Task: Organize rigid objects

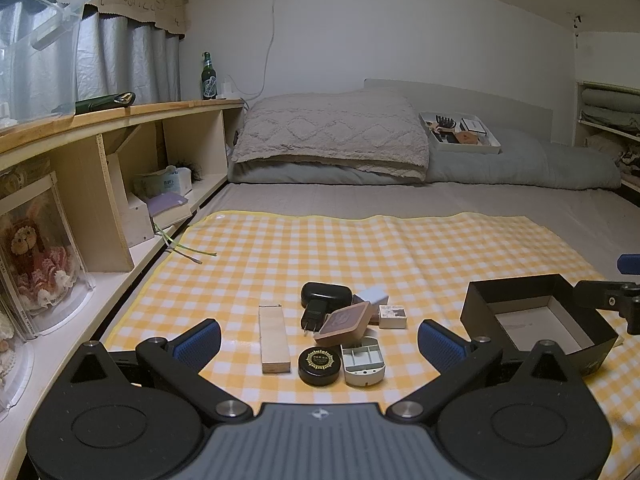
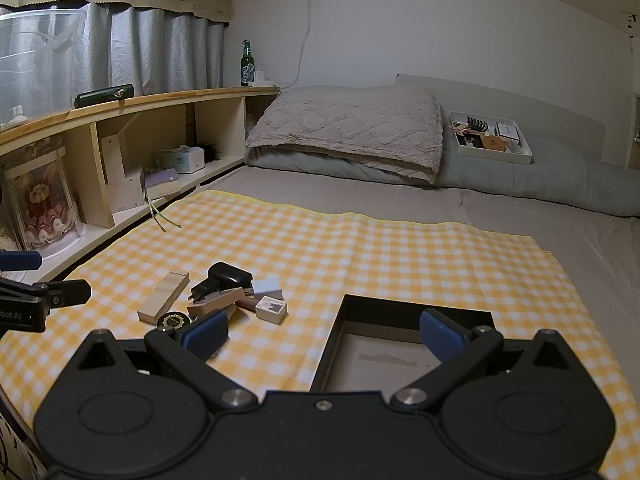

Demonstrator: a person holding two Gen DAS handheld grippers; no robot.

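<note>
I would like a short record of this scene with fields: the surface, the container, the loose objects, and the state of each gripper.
surface: yellow-and-white checked cloth spread on a bed
container: open black cardboard box, white floor, nothing inside, to the right of the pile
loose objects: pale wooden block, round black tin with gold emblem, grey plastic tray, black plug adapter, small white printed box, all outside the box
left gripper: open, holding nothing
right gripper: open, holding nothing

Ahead of my left gripper the small items crowd together, touching, with the wooden block just left. Open checkered cloth lies beyond. The black box sits under my right gripper, walls upright.
</note>
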